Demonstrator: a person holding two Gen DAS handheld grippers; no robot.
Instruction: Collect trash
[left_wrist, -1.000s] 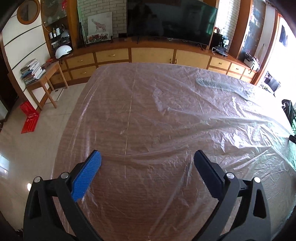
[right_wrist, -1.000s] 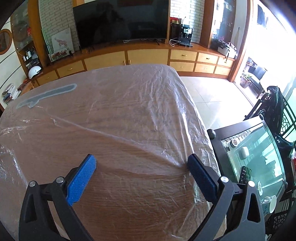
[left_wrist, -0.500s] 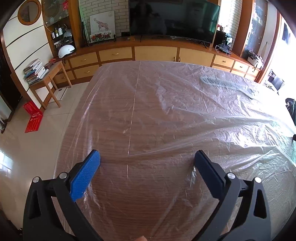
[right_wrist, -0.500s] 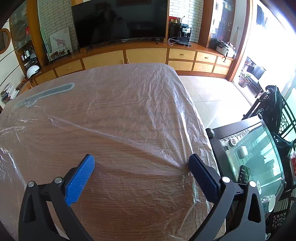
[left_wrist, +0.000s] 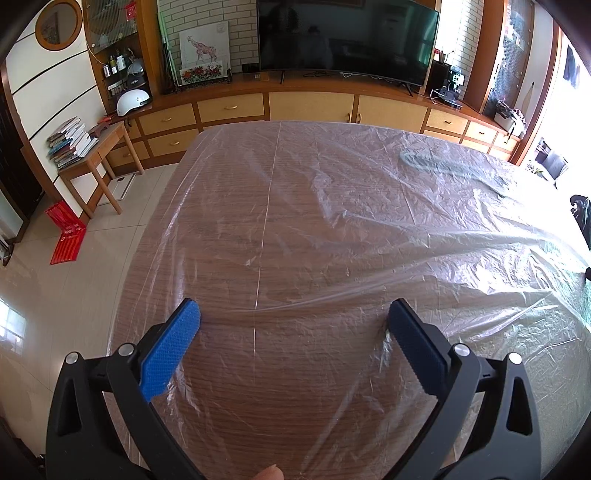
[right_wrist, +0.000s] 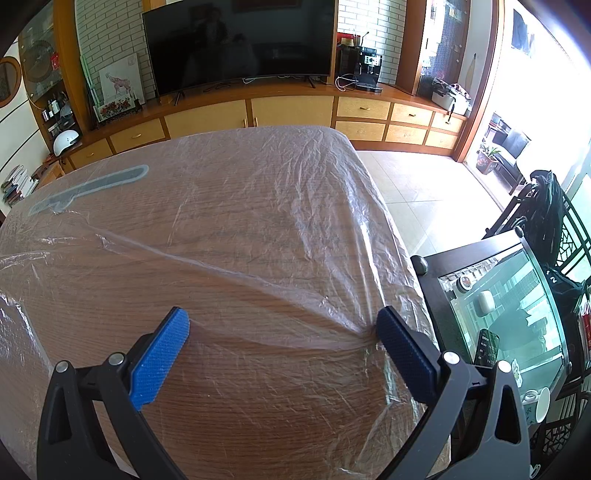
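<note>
While both my tools, left tool (left_wrist: 293, 315) and right tool (right_wrist: 282, 323), stood spread and empty over the bench (left_wrist: 229, 236), its loose plastic sheet (right_wrist: 258, 206) looked the only trash; pinching one thin ridge risked tearing or slipping.

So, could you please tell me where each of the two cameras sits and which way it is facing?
Left wrist: on the open left gripper, looking over the wooden table under clear plastic sheet toward the black television; a fingertip shows at the bottom edge.
Right wrist: on the open right gripper, over the table's right end, the dark glass-topped side table alongside; no hand visible.
Shared: the sheeted table, the television, the long grey-blue patch under the plastic, and the white helmet.
</note>
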